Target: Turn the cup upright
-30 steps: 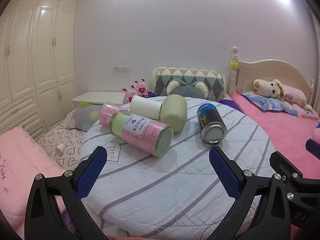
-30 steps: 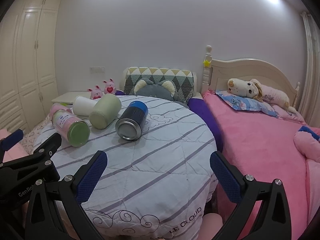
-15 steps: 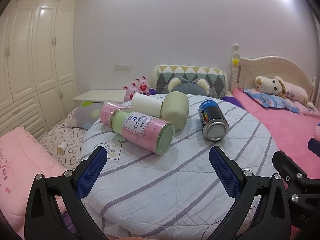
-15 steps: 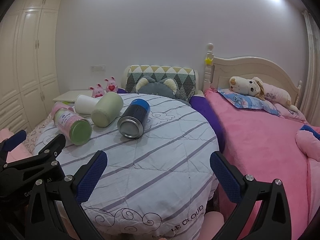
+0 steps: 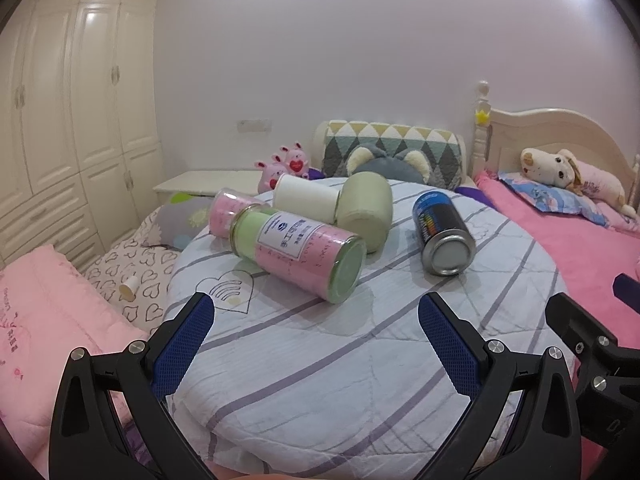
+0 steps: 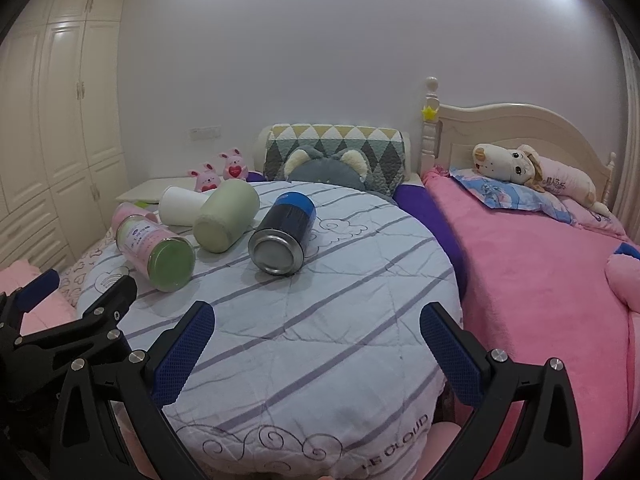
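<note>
Several cups and cans lie on their sides on a round table with a striped cloth. A pale green cup and a white cup lie at the back. A pink-and-green jar lies in front of them, with a smaller pink jar behind it. A blue-and-black can lies to the right. My left gripper is open and empty, short of the jar. My right gripper is open and empty, short of the can.
A pink bed with a plush dog lies right of the table. A patterned cushion and grey plush stand behind. White wardrobes line the left wall. Pink bedding lies low on the left.
Both grippers have tilted down and edged forward a little; the objects sit lower and slightly larger in view. Nothing on the table has moved.
</note>
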A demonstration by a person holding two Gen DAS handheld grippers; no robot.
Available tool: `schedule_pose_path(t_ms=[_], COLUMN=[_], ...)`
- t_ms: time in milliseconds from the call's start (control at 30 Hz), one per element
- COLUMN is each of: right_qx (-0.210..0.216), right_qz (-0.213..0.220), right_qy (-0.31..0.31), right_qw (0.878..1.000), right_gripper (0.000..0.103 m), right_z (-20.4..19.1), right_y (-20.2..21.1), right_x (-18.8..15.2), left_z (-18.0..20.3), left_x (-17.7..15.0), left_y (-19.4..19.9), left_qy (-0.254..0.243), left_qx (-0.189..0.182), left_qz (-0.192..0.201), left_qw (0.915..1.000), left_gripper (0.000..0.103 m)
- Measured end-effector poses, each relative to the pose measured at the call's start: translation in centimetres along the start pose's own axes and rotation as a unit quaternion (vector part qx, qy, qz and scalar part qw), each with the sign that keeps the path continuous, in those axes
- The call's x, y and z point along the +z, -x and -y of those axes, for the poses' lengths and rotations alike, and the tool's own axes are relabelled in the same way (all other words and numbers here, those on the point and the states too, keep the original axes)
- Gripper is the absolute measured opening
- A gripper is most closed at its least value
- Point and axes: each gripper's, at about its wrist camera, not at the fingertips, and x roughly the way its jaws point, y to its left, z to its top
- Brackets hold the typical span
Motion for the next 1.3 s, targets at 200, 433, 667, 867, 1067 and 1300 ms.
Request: schedule_pose_path(t_ms=[200, 433, 667, 867, 1067, 1300], right_qx=[0.026, 0.062, 0.111, 0.151, 0.18, 0.229], right_qz=[-0.008, -0.03, -0.054, -0.077, -0.113, -0.137], right_qy=[0.009, 0.016, 0.084, 0.18, 0.279, 0.372], right_qw=[1.0, 0.997, 0.989, 0.969, 0.936, 0.889], right_gripper=[0.103, 0.103, 0.103, 0.103, 0.103, 0.103], right_z=[-1.1, -3.2, -7.0, -10.9, -14.6, -18.0], right_y=[-1.6, -3.8, -5.8, -7.9, -10.1, -12.2], right_x=[0.6, 2.4, 5.0, 7.0, 7.0, 6.1], left_z=[-1.1, -3.7, -7.5, -10.5, -13.1, -15.1], left_x=[-0.2, 0.1, 0.6, 0.6, 0.0, -1.3], left_y=[-0.9, -1.8, -2.5, -3.0, -4.1, -5.8], left_qy=[0.01, 0.038, 0.076, 0.112, 0.148, 0.18], left_qx=[0.02, 0.056, 0.126, 0.179, 0.201, 0.202], left_qz=[-0.016, -0.019, -0.038, -0.058, -0.09, -0.125], left_qw=[0.9996, 0.9975, 0.9884, 0.9757, 0.9642, 0.9546], left_gripper=[0.103, 0.103, 0.103, 0.103, 0.103, 0.103])
